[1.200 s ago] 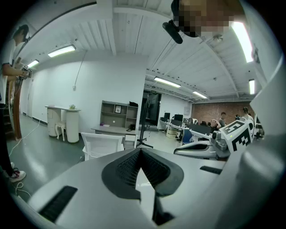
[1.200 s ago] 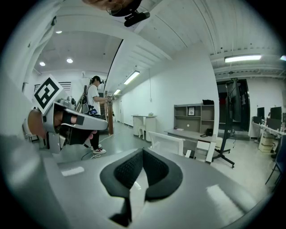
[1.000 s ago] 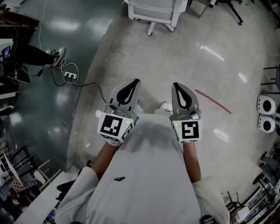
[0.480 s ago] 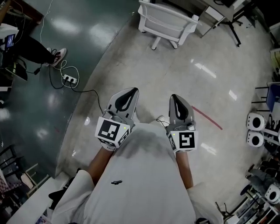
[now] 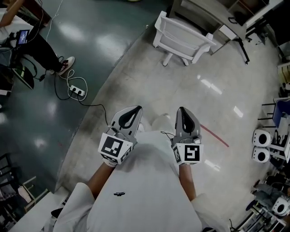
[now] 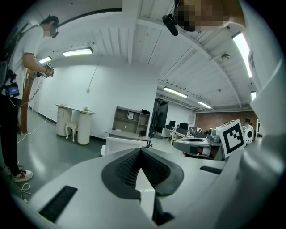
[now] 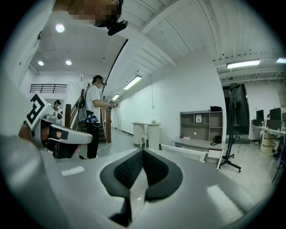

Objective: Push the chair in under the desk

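A white chair (image 5: pixel 183 38) stands on the pale floor at the top of the head view, its back toward me, in front of a grey desk (image 5: pixel 213 12). My left gripper (image 5: pixel 134 109) and right gripper (image 5: pixel 182 110) are held side by side in front of my body, well short of the chair, both shut with nothing between the jaws. In the left gripper view the chair (image 6: pixel 117 146) shows just beyond the closed tips, with the desk (image 6: pixel 127 133) behind it. The right gripper view shows the chair (image 7: pixel 187 153) and desk (image 7: pixel 202 144) a little right of the tips.
A person (image 5: pixel 38 43) stands at the upper left on the dark green floor, near a power strip (image 5: pixel 78 92) with a cable. A red tape line (image 5: pixel 215 136) crosses the floor at right. White round devices (image 5: pixel 261 146) and a stand's legs (image 5: pixel 242 43) line the right side.
The chair and desk have slid down the head view and come closer. Both grippers have kept their pose in front of me, still shut.
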A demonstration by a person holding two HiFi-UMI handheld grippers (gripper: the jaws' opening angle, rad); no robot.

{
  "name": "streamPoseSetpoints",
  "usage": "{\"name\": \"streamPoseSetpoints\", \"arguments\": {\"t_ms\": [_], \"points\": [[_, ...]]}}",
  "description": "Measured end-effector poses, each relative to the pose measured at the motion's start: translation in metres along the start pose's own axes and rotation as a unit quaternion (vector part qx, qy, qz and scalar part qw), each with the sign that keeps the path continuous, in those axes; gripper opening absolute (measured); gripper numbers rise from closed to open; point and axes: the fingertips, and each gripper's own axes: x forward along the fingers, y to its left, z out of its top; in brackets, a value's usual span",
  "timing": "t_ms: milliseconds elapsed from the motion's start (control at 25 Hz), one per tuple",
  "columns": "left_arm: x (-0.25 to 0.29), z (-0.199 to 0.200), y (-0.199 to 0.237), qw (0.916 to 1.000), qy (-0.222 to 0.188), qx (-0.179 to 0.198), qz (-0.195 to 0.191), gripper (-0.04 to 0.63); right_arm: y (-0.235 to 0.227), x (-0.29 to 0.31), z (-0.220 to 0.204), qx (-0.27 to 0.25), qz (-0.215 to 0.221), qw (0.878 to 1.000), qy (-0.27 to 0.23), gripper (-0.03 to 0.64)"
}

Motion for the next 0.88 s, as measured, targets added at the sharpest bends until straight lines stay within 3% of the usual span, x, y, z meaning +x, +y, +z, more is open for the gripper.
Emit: {"name": "streamPoseSetpoints", "arguments": {"t_ms": [440,720,880], "points": [[0.083,0.024,0.043,1.0,-0.005,0.002,-0.006,0.006,-0.056,0.076,0.002,-0.01,-0.049,0.999,-0.016,0.012],[0.209,0.052,0.068,0.9998,0.013,0.007,-0.011,0.006,-0.145,0.171,0.011,-0.006,-0.039,0.999,-0.02,0.012],[0.295,0.081,0.069,0.9996,0.018,0.017,-0.016,0.006,-0.208,0.227,0.018,0.031,0.002,0.999,-0.009,0.012]]}}
